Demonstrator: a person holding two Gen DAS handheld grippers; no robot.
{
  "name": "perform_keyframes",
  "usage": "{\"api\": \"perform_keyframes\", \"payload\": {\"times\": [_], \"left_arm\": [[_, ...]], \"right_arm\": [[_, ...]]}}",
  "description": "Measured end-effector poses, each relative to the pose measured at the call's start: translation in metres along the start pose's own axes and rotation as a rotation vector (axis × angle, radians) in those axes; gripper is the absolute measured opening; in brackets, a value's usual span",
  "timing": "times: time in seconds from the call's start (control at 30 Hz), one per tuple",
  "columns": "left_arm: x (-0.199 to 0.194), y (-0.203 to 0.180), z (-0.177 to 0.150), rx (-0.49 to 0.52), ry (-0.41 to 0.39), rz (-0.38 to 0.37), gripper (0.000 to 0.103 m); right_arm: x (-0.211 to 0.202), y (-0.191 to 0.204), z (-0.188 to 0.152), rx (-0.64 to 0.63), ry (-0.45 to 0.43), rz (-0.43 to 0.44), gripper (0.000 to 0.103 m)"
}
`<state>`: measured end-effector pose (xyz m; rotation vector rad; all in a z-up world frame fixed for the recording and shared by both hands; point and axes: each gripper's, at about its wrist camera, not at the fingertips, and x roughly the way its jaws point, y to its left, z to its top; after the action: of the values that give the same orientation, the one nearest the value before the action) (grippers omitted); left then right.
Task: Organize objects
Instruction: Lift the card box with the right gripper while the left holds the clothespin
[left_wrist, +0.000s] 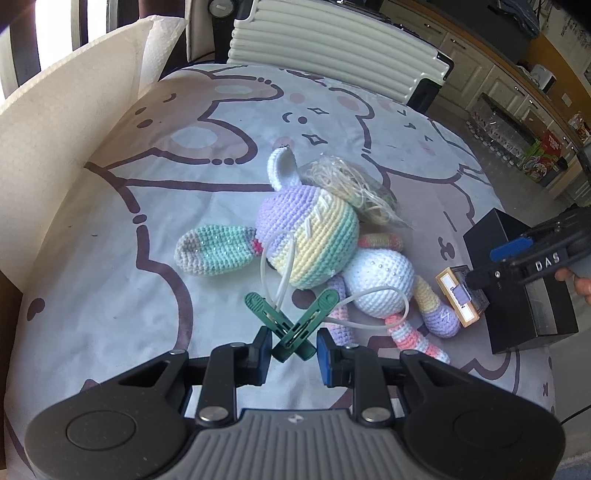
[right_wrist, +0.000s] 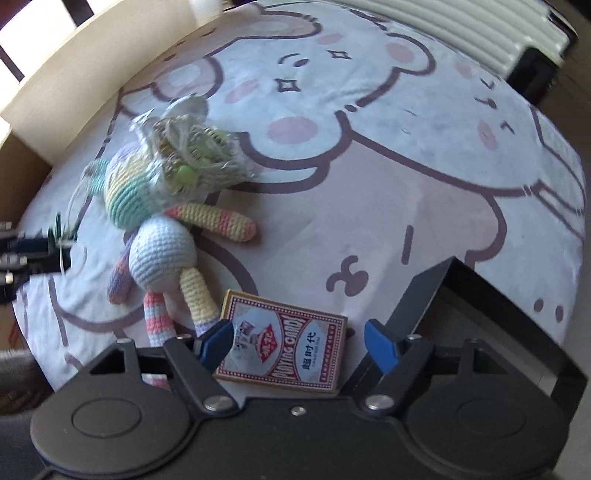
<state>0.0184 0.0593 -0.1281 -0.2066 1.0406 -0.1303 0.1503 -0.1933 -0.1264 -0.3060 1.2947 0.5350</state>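
A pastel crochet bunny (left_wrist: 317, 243) lies on its side mid-blanket, with a clear bag of straw-like fibre (left_wrist: 351, 184) against its head. My left gripper (left_wrist: 294, 345) is shut on a green clothes peg (left_wrist: 295, 321), which is threaded with a white cord looping over the bunny. A red pack of playing cards (right_wrist: 284, 347) lies flat by the bunny's legs, next to a black box (right_wrist: 424, 291). My right gripper (right_wrist: 299, 341) hangs open over the pack, its pads apart from the pack's sides. The left wrist view shows the right gripper (left_wrist: 491, 266) at the pack (left_wrist: 461, 295).
Everything rests on a grey blanket (left_wrist: 184, 177) printed with cartoon bears. A cream cardboard wall (left_wrist: 62, 122) rises along the left edge. A ribbed white suitcase (left_wrist: 332, 40) stands behind the blanket. The black box (left_wrist: 524, 288) sits at the right edge. Kitchen cabinets lie beyond.
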Motion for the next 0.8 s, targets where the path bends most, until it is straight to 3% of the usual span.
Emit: {"api": "perform_keyframes", "payload": {"times": [0.13,0.27,0.4,0.63,0.8], "left_arm": [[0.001,0.000,0.000,-0.001,0.001,-0.005,0.027],[0.000,0.001,0.000,0.001,0.000,0.000,0.027],[0.000,0.002,0.001,-0.006,-0.003,-0.004,0.027],[0.000,-0.005,0.001,0.007,-0.005,-0.019,0.027],[-0.002,-0.003,0.001,0.003,-0.008,-0.002,0.027]], "right_arm": [[0.007,-0.015,0.004,0.250,0.053,0.107,0.073],[0.014,-0.015,0.002,0.337,0.111,0.147,0.066],[0.017,-0.019,-0.006,0.438,0.157,0.166,0.068],[0.017,-0.011,-0.020,0.477,0.195,0.205,0.072],[0.020,-0.006,-0.014,0.499,0.155,0.178,0.074]]}}
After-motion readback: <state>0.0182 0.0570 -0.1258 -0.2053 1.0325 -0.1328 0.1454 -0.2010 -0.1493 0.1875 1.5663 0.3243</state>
